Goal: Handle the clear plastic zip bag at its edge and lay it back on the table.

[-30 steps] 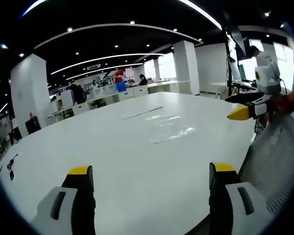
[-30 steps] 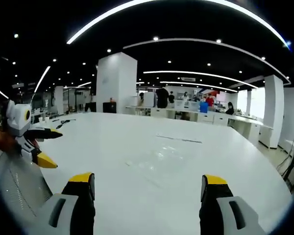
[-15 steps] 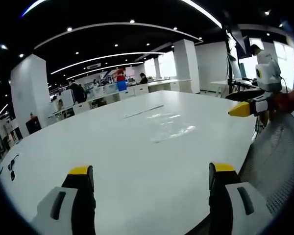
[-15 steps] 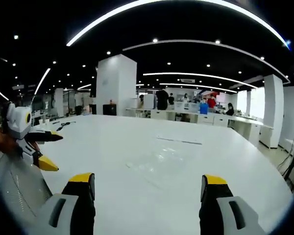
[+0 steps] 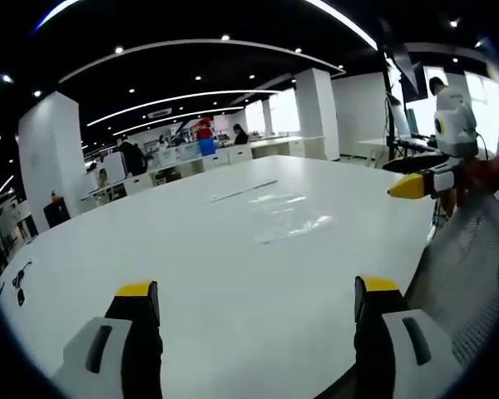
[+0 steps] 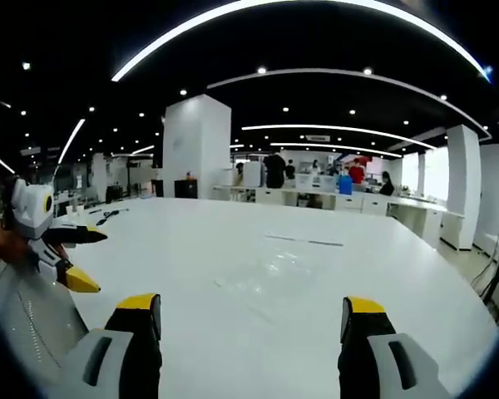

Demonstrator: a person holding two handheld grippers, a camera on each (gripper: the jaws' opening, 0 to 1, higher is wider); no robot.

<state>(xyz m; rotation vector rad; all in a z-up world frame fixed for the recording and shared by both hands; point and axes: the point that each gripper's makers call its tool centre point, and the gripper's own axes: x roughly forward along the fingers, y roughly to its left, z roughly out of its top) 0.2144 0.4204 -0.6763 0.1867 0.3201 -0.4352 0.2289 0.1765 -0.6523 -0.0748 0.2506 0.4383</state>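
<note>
Zip bag [image 5: 284, 218]: one, flat on table [image 5: 150, 241].

A large white table [image 5: 191, 249] spans mid-frame; the clear zip bag [image 5: 287, 218] lies flat right of centre, small dark items [image 5: 18, 283] far left.

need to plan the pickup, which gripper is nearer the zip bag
Hard to call: the zip bag lies flat between them, ahead of both the open left gripper and open right gripper.

We see the table [image 5: 191, 249] as smooth, glossy white; on it the zip bag [image 5: 287, 218] looks clear, shiny plastic film.
</note>
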